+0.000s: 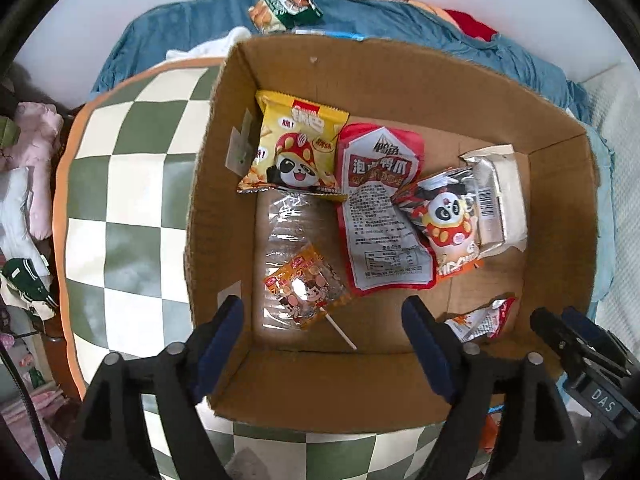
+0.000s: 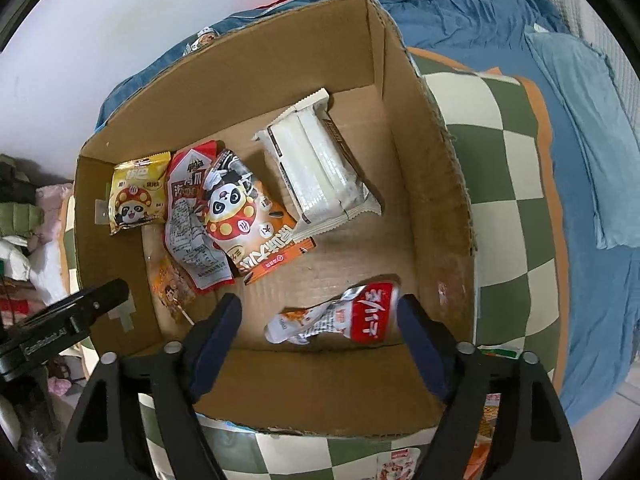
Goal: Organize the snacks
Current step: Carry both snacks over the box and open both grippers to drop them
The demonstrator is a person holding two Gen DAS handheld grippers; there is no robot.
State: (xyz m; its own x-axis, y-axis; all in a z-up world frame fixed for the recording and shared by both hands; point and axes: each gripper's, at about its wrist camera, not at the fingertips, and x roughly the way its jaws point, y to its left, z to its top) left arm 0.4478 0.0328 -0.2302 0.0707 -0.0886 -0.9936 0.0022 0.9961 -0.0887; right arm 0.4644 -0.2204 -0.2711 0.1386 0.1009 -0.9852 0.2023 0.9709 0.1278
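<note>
An open cardboard box (image 1: 400, 80) (image 2: 432, 208) sits on a green-and-cream checkered cushion (image 1: 132, 208). Inside lie a yellow panda snack bag (image 1: 292, 152) (image 2: 136, 196), a red-and-white pouch (image 1: 380, 208) (image 2: 188, 216), an orange panda bag (image 1: 444, 220) (image 2: 248, 224), a silver-white pack (image 1: 500, 196) (image 2: 320, 168), a wrapped lollipop (image 1: 304, 292) (image 2: 172, 284) and a small red-and-white packet (image 1: 480, 320) (image 2: 344, 316). My left gripper (image 1: 324, 344) is open and empty above the box's near wall. My right gripper (image 2: 320, 340) is open and empty over the small packet.
A green snack packet (image 1: 288, 6) lies on the blue blanket (image 1: 460, 32) beyond the box. More packets (image 2: 484, 420) lie on the cushion at the near right. Clothes and clutter (image 1: 24, 200) fill the left side. A white wall is behind.
</note>
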